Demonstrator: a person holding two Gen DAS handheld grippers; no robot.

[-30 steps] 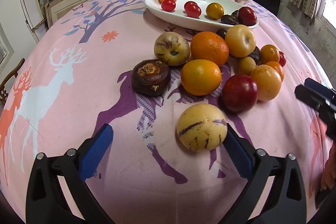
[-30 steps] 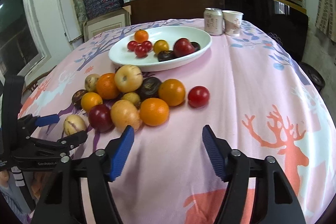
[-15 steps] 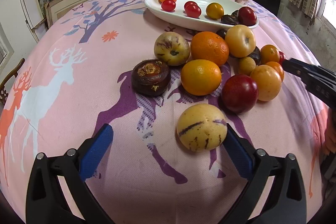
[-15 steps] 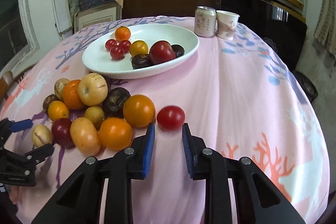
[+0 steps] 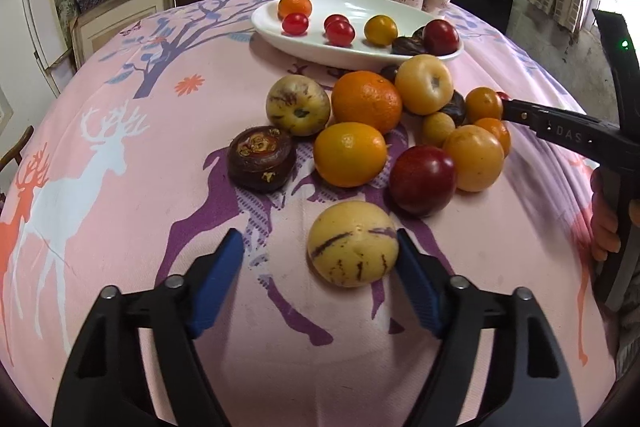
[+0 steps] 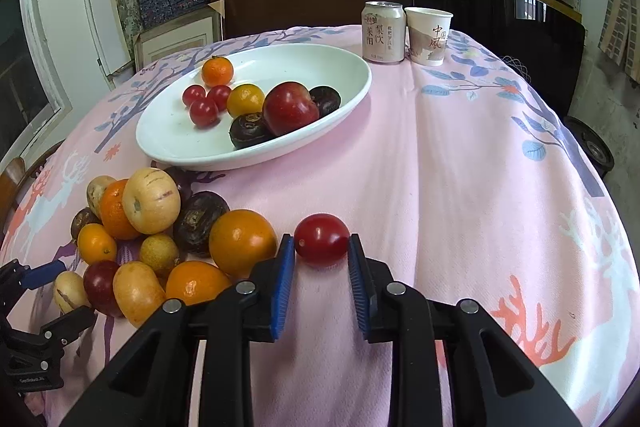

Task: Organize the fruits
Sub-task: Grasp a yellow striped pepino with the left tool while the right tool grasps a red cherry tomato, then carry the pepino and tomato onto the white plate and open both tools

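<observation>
Right gripper [image 6: 322, 263] was clamped on the red cherry tomato [image 6: 322, 239], both blue pads touching its sides, the tomato sitting on the pink tablecloth [image 6: 460, 187] just right of the loose fruit pile. An orange [image 6: 242, 241] sat right against the outside of that gripper's left finger. Left gripper [image 5: 320, 267] had its jaws closing, partway in, with the striped yellow melon [image 5: 352, 243] between them: the right pad [image 5: 416, 283] was at the fruit's right side, touching or nearly so, hard to call, while the left pad [image 5: 216, 283] stood well apart from it. The melon lay on the cloth at the near edge of the pile, just in front of a dark red plum [image 5: 422, 179] and another orange [image 5: 350, 153]. A brown water chestnut [image 5: 262, 159] lay to the far left of the melon. The white dish [image 6: 180, 143] sat further back, beyond the pile, holding small red tomatoes, a mandarin, a yellow tomato, a red apple and two dark chestnuts. A can [image 6: 382, 31] and a paper cup [image 6: 428, 35] stood side by side at the far edge of the table.
</observation>
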